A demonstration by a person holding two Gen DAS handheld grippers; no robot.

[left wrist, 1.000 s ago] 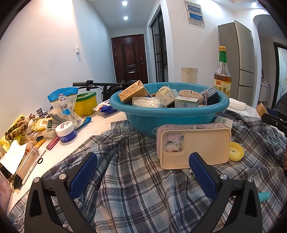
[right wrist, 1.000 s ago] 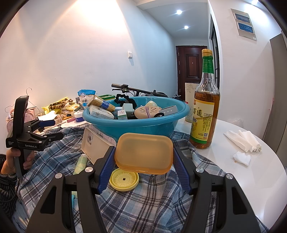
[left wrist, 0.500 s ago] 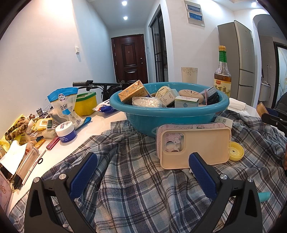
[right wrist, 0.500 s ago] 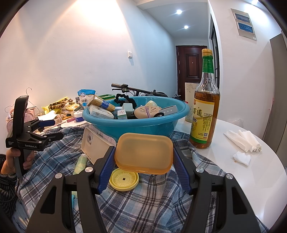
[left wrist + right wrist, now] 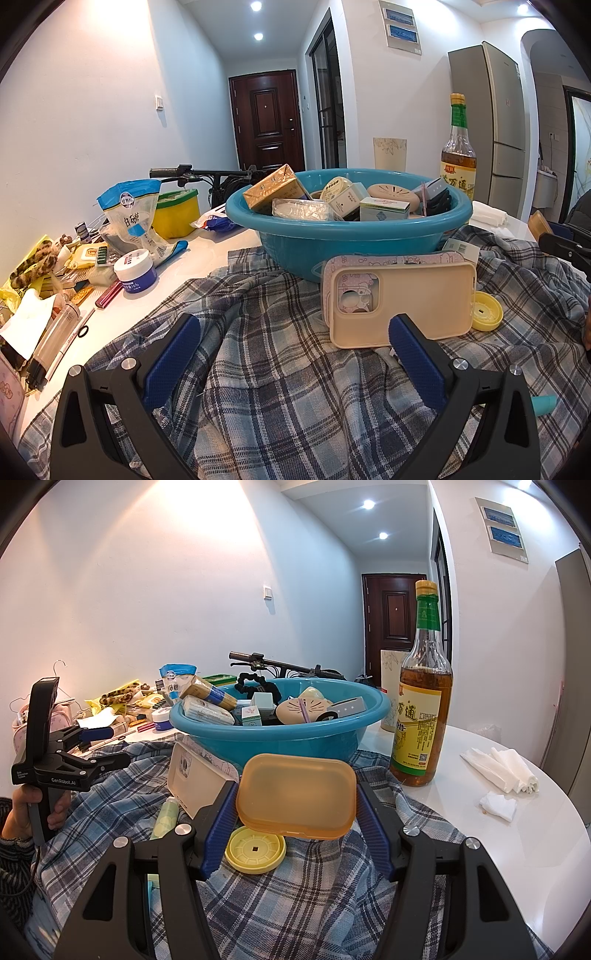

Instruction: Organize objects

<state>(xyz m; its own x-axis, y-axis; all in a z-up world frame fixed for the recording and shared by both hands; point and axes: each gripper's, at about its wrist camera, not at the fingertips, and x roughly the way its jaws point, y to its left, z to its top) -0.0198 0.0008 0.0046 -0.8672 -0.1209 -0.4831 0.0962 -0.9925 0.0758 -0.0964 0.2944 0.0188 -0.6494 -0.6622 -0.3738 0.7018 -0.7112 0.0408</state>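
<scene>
The right hand-held gripper (image 5: 295, 823) was clamped on an orange box (image 5: 295, 801), held just above a yellow lid (image 5: 255, 851) on the plaid shirt (image 5: 295, 915), near the basin (image 5: 280, 734). The left hand-held gripper (image 5: 295, 347) stood wide and empty over the shirt, before a beige phone case (image 5: 402, 304).

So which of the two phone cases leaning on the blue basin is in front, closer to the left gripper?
The plain beige phone case is in front; the pink cartoon-print phone case only peeks out behind it against the blue basin.
</scene>
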